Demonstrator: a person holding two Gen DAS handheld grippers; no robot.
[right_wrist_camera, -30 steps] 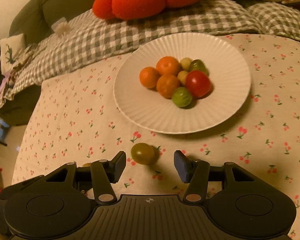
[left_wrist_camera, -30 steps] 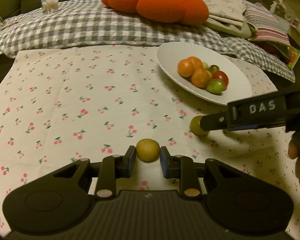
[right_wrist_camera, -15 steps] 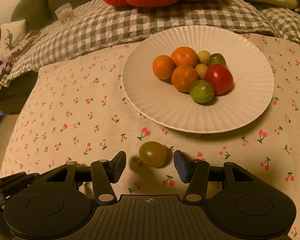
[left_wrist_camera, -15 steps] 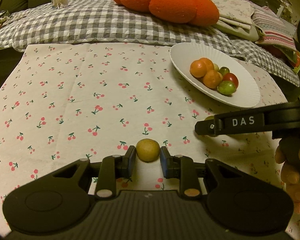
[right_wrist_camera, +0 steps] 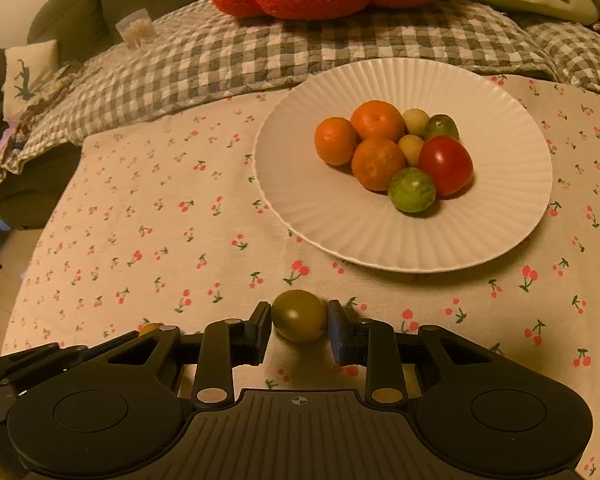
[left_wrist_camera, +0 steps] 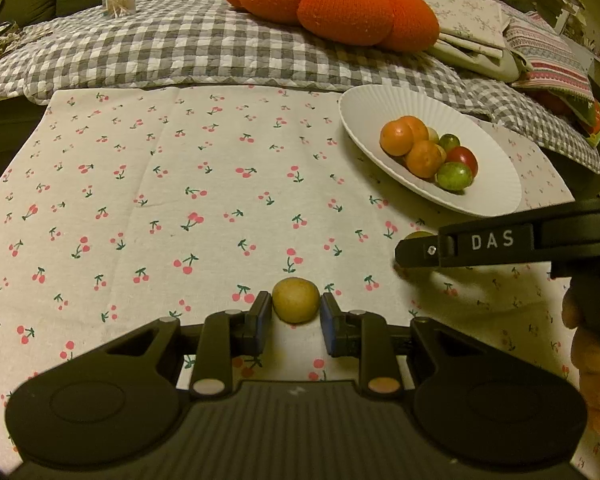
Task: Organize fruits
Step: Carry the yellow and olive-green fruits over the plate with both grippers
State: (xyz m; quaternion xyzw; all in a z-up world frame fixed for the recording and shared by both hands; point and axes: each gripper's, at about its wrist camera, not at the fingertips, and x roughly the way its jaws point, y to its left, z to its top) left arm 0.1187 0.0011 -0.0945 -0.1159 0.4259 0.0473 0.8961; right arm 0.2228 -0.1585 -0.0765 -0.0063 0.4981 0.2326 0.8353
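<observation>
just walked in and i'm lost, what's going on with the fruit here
A person is sorting small fruit onto a white plate using a hand-held gripper in each hand. The left hand-held gripper is shut on a small yellow-brown fruit, and the right hand-held gripper has closed on an olive-green tomato. Both fruits are low over the cherry-print cloth. The plate already holds oranges, small yellowish fruits, green fruits and a red tomato.

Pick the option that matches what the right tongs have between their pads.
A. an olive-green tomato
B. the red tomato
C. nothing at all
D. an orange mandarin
A: the right tongs are shut on the olive-green tomato over the cherry-print cloth, while the mandarins and red tomato lie on the white plate.
</observation>
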